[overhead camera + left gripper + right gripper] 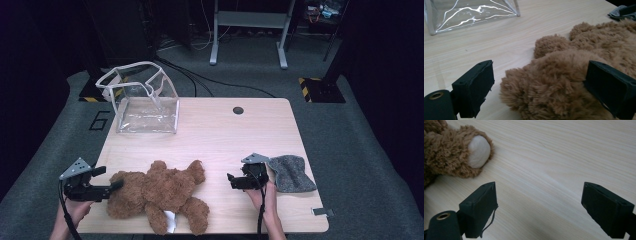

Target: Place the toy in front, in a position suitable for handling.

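Observation:
A brown teddy bear [162, 192] lies on the wooden table [225, 135] near its front edge. My left gripper [109, 179] is at the bear's left end, open, its jaws pointing right. In the left gripper view the wide-apart jaws of the left gripper [541, 75] straddle the bear's fur [564, 82]; the left pad stands off it. My right gripper [232, 181] is open to the right of the bear, pointing left. In the right gripper view there is bare wood between the jaws of the right gripper [539, 192], and a bear paw [477, 151] with a white sole lies ahead at the upper left.
A clear plastic bag [145, 100] stands open at the table's back left. A grey cloth [291, 172] lies just right of my right hand. A cable hole [238, 110] is at the back and a small tag [321, 212] at the front right corner.

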Tool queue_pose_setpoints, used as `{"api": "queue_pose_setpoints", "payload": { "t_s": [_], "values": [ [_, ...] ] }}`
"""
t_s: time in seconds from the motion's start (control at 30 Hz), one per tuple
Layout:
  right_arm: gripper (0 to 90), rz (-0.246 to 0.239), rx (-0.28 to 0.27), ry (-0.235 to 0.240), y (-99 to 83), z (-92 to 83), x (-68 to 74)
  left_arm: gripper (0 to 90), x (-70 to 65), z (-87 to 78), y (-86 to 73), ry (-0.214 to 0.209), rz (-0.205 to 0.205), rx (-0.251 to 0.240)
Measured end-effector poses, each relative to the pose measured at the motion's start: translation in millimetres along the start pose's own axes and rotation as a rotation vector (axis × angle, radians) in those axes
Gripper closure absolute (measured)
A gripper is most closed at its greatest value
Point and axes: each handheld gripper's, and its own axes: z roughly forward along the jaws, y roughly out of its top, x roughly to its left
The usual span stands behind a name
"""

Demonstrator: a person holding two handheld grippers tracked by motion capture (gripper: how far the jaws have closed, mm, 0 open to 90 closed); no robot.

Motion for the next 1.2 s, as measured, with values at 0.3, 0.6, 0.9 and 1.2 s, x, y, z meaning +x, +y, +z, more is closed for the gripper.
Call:
{"api": "queue_pose_setpoints", "payload": {
  "t_s": [0.3, 0.6, 0.9, 1.2],
  "values": [
    [12.8, -0.025, -0.017, 0.060, 16.6, 6.3, 15.1, 9.0, -13.2, 5.0, -3.2, -0.046, 0.054, 0.047],
    [13.6, -0.096, 0.016, 0.135, 31.3, 32.7, 42.4, 16.3, -15.9, 8.5, -8.0, -0.064, 0.065, 0.073],
    [24.8, -0.169, 0.074, 0.207, 38.5, 57.6, 61.7, 31.7, -15.1, 14.4, -8.7, -0.106, 0.066, 0.126],
    [45.7, -0.188, 0.122, 0.247, 36.7, 73.3, 71.5, 43.2, -15.9, 19.9, -11.7, -0.085, 0.067, 0.153]
  ]
}}
